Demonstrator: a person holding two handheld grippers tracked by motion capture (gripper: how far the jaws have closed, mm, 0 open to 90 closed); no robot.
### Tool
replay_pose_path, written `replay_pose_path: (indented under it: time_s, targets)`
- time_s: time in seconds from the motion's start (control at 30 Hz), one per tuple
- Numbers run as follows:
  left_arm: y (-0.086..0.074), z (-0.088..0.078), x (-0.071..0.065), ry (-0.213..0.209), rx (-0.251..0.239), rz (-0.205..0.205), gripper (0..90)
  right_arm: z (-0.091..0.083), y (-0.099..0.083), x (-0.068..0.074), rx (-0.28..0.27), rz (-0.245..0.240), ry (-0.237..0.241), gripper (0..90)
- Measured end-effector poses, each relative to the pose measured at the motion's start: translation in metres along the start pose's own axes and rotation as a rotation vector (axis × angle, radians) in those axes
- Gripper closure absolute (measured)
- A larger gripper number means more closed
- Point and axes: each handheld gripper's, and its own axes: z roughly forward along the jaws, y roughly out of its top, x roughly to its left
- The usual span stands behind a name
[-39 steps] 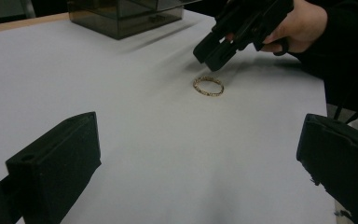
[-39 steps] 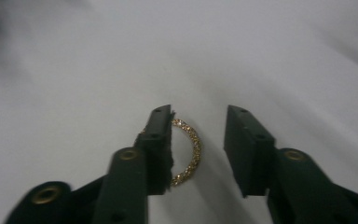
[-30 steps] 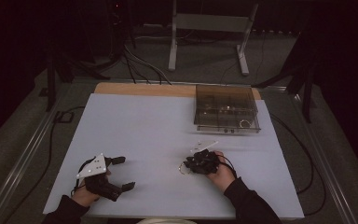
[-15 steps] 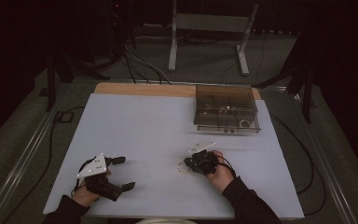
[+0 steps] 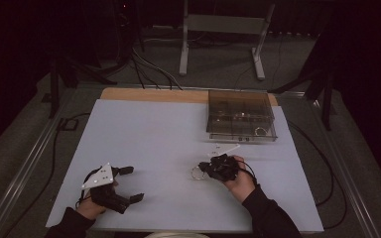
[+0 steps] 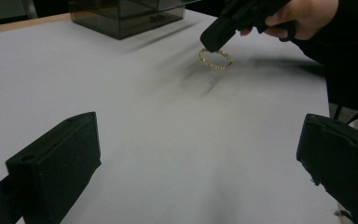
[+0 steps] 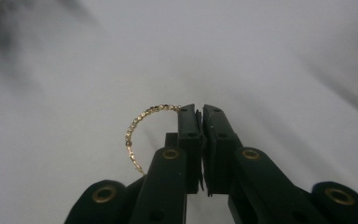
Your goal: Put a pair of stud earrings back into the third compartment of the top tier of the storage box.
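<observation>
A thin gold bead bracelet (image 7: 135,123) hangs from my right gripper (image 7: 201,112), whose jaws are shut on its edge. In the high view the right gripper (image 5: 204,170) is at the front middle-right of the white table sheet (image 5: 154,134), tips pointing left, with the bracelet (image 5: 197,173) dangling just off the surface. The left gripper view shows the bracelet (image 6: 214,68) under the right gripper (image 6: 209,45), above its shadow. My left gripper (image 5: 133,184) rests at the front left, open, with nothing between its jaws (image 6: 200,154).
A smoky clear plastic compartment box (image 5: 240,116) stands at the back right of the sheet, with small items inside. A small white card (image 5: 223,148) lies in front of it. Cables and a metal stand (image 5: 223,29) are on the floor beyond the table.
The right gripper has risen a little off the sheet with the bracelet pinched in it. The left gripper has stayed where it was.
</observation>
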Motion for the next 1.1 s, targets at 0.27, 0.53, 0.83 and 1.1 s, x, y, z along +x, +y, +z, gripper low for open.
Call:
replay_pose_path:
  time_s: [0.27, 0.53, 0.83, 1.1]
  targets:
    - [0.000, 0.001, 0.000, 0.000, 0.004, 0.003, 0.5, -0.022, 0.009, -0.011, -0.050, 0.017, -0.028, 87.3]
    - [0.000, 0.001, 0.000, -0.001, 0.000, -0.003, 0.5, -0.045, 0.012, -0.028, -0.094, 0.064, -0.066, 87.3]
    - [0.000, 0.001, 0.000, -0.002, 0.003, 0.002, 0.5, -0.063, 0.013, -0.046, -0.125, 0.103, -0.109, 87.3]
    - [0.000, 0.001, 0.000, 0.000, 0.006, 0.002, 0.5, -0.090, 0.011, -0.067, -0.184, 0.152, -0.174, 87.2]
